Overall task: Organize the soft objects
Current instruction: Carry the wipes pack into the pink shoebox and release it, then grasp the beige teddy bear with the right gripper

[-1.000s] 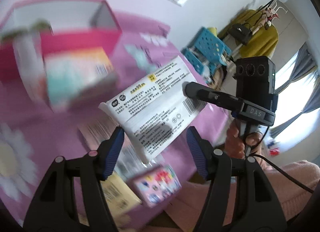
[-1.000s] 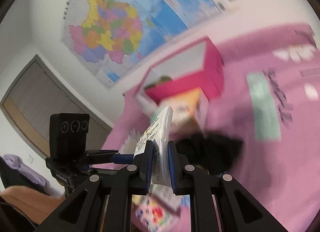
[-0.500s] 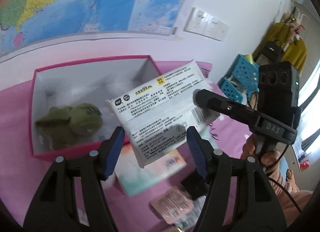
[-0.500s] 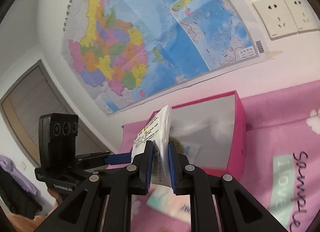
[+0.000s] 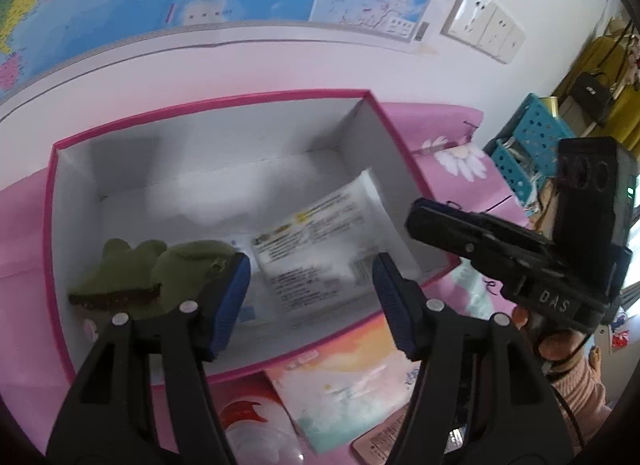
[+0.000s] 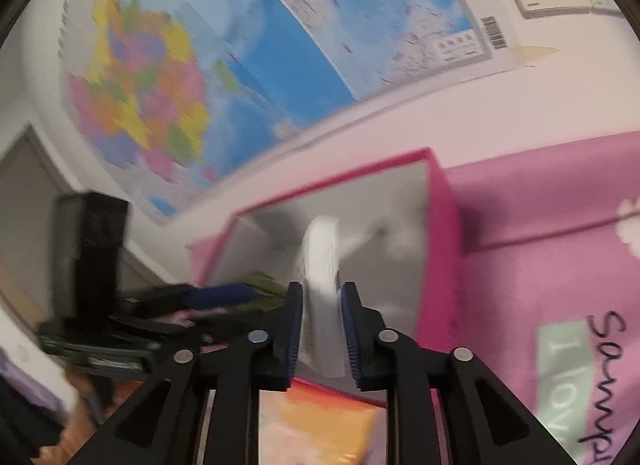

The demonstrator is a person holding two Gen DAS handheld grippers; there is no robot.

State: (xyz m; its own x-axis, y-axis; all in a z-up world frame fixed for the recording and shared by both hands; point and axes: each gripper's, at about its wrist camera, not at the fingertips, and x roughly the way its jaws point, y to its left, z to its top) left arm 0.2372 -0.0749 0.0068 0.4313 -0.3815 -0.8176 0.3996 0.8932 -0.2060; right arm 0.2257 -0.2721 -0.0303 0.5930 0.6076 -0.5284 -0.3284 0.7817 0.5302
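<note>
My left tool (image 5: 310, 301) hovers over the pink box (image 5: 48, 201), its blue pads spread wide and gripping nothing. My right tool (image 6: 320, 329) points into the same box from its right side; the white wipes pack (image 6: 320, 265) stands edge-on between its pads, which sit slightly apart, and motion blur prevents my telling whether they touch the pack. In the left wrist view this pack (image 5: 320, 241) appears printed-face up, blurred, in the right half of the box interior. A green plush toy (image 5: 148, 273) lies in the left half of the box, against the near wall. Just in front of the box, a pastel tissue pack (image 5: 344, 389) rests on the pink worktop cloth (image 6: 540, 217). A wall map (image 6: 248, 37) hangs behind.
</note>
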